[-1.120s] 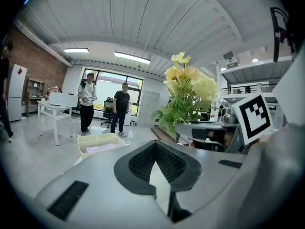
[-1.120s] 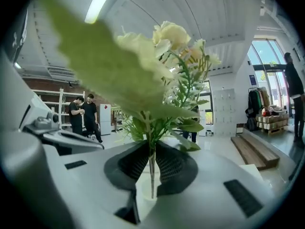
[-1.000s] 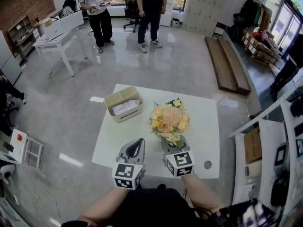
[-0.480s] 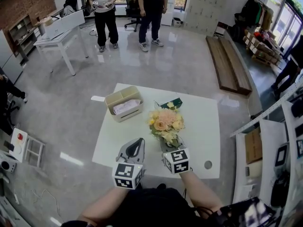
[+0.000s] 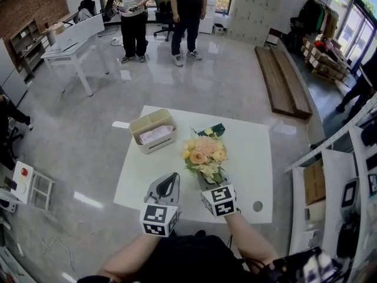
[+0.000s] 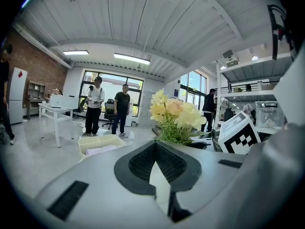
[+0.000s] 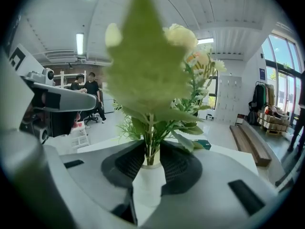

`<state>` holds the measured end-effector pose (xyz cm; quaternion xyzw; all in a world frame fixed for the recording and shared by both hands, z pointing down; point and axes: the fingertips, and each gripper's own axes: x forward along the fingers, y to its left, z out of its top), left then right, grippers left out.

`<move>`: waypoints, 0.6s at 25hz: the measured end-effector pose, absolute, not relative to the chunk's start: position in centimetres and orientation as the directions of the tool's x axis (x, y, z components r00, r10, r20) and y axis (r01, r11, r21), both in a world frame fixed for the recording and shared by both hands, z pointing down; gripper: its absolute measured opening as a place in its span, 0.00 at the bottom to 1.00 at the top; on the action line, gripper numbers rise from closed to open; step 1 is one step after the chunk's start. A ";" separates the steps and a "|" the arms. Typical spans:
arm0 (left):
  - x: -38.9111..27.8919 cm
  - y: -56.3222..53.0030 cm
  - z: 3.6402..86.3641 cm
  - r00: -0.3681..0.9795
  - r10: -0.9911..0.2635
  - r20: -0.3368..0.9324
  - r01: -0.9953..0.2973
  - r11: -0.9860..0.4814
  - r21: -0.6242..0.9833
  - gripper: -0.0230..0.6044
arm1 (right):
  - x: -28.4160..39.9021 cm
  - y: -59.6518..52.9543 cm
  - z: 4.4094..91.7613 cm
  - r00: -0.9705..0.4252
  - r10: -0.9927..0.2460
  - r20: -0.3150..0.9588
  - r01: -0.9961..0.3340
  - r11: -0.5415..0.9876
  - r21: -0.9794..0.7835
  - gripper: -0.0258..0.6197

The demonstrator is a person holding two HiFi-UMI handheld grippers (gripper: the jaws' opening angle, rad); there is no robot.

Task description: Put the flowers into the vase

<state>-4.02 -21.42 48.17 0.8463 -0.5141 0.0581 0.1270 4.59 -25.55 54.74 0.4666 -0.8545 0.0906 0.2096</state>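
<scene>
A bouquet of peach and yellow flowers [image 5: 204, 152] stands upright on the white table [image 5: 253, 152], and it is also seen from the left gripper view [image 6: 174, 116]. Its green stems [image 7: 150, 144] drop into the neck of a white vase [image 7: 148, 182]; in the head view the blooms hide this vase. My right gripper [image 5: 210, 181] is at the bouquet's base. Its jaws have just been opening and now stand on either side of the vase neck and stems [image 7: 151, 165]. My left gripper [image 5: 168, 180] hovers just left of it, shut and empty [image 6: 153, 146].
A beige open box [image 5: 153, 131] with white tissue sits at the table's back left. A dark green packet [image 5: 215, 128] lies behind the flowers. A small round hole [image 5: 257, 206] marks the table's front right. Two people [image 5: 188, 10] stand far off by a white desk [image 5: 70, 40].
The bouquet has sunk and shifted a little toward me together with my right gripper. My left gripper has stayed put. A person in the background has walked a few steps.
</scene>
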 end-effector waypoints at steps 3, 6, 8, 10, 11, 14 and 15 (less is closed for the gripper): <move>-3.9 -21.4 48.3 0.465 -0.855 0.230 -0.885 -0.439 0.158 0.04 | 4.7 -25.4 54.8 -0.478 -0.752 0.453 -0.831 0.555 0.045 0.21; -3.7 -21.3 48.1 0.468 -0.855 0.226 -0.884 -0.445 0.146 0.04 | 4.8 -25.1 54.7 -0.485 -0.743 0.462 -0.824 0.565 0.042 0.25; -3.5 -21.3 47.9 0.469 -0.855 0.222 -0.883 -0.446 0.147 0.04 | 4.7 -24.9 54.7 -0.487 -0.738 0.467 -0.822 0.568 0.042 0.26; -3.3 -21.2 48.1 0.474 -0.852 0.223 -0.880 -0.451 0.148 0.04 | 4.7 -24.7 54.7 -0.486 -0.735 0.474 -0.819 0.572 0.047 0.26; -3.2 -21.1 48.3 0.476 -0.850 0.225 -0.879 -0.453 0.149 0.04 | 4.8 -24.6 54.7 -0.484 -0.733 0.478 -0.818 0.573 0.051 0.26; -3.0 -21.1 48.4 0.477 -0.848 0.231 -0.878 -0.451 0.158 0.04 | 4.8 -24.6 54.6 -0.486 -0.722 0.492 -0.810 0.583 0.057 0.30; -2.9 -21.1 48.4 0.478 -0.847 0.231 -0.878 -0.452 0.160 0.04 | 4.8 -24.6 54.6 -0.486 -0.715 0.502 -0.806 0.589 0.059 0.30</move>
